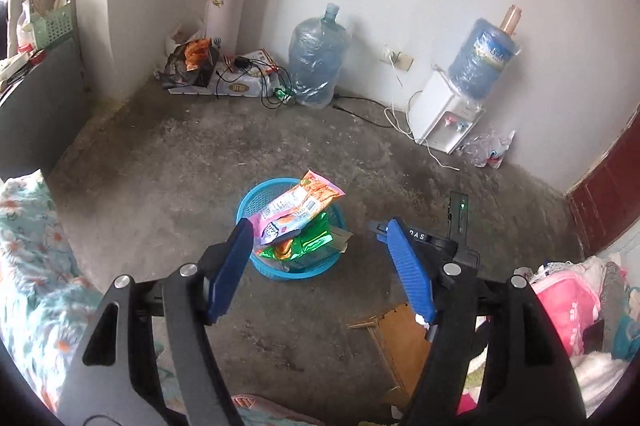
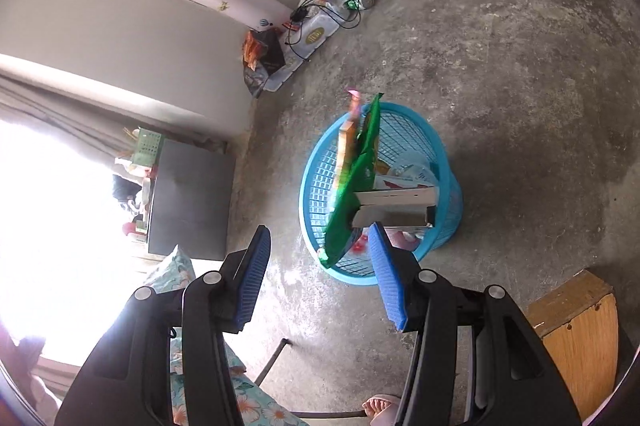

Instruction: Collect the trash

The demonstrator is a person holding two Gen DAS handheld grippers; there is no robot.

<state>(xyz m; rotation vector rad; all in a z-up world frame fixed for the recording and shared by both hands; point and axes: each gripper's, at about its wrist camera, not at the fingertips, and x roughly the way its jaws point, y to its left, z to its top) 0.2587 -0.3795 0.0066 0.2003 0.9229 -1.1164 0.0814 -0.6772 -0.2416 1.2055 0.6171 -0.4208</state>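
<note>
Concrete floor (image 1: pixel 168 186) | blue basket (image 1: pixel 244 206) holds wrappers, pink one (image 1: pixel 304 204) on top | left claw (image 1: pixel 320 250) wide, empty | right claw (image 2: pixel 320 266) half-open, empty | we judge: seek next trash.

The concrete floor (image 1: pixel 168 162) around the blue basket (image 1: pixel 256 198) is bare on every side, so a gripper can pass there. Wrappers (image 1: pixel 304 202) stick up above the basket rim and block its mouth. A wooden stool (image 2: pixel 576 342) stands near, and bedding (image 1: pixel 28 250) lies at the left.
</note>
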